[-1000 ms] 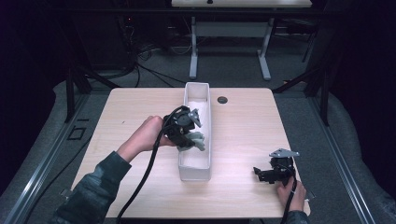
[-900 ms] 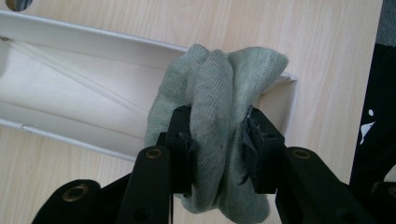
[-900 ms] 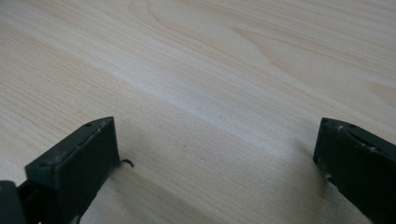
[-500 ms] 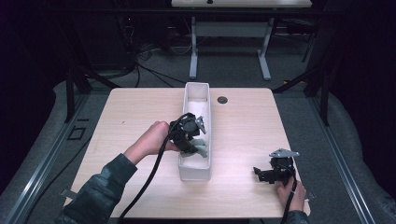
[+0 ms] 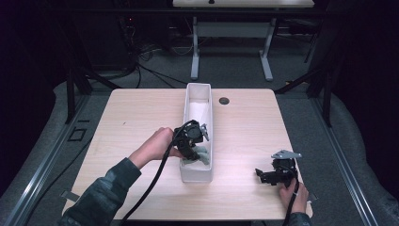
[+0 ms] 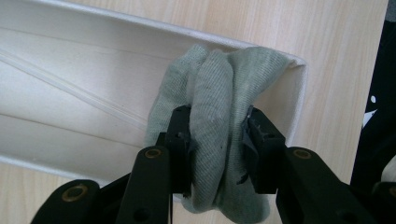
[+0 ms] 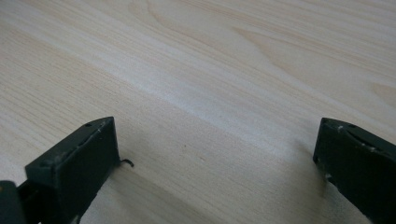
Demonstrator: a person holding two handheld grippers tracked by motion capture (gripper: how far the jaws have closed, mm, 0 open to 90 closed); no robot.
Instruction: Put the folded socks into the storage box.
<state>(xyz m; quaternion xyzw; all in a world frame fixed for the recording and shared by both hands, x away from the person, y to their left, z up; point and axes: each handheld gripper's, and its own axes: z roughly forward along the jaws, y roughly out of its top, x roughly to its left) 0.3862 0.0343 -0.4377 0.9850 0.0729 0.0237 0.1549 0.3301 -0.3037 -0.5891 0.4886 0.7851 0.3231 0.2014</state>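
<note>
Left gripper [image 5: 194, 141] is clamped on a grey-green knitted sock [image 6: 219, 121], held over the near end of the long white bin [image 5: 198, 96] at table centre; right gripper [image 5: 272, 175] rests on the bare wooden table [image 5: 131, 117], jaws spread wide, nothing between them.

We see two black grippers, the left gripper [image 5: 190, 140] with brass-coloured screws and a thick black cable, the right gripper [image 5: 275, 173] topped by a grey three-cornered plate; a dark sleeve [image 5: 101, 193] behind the left one
</note>
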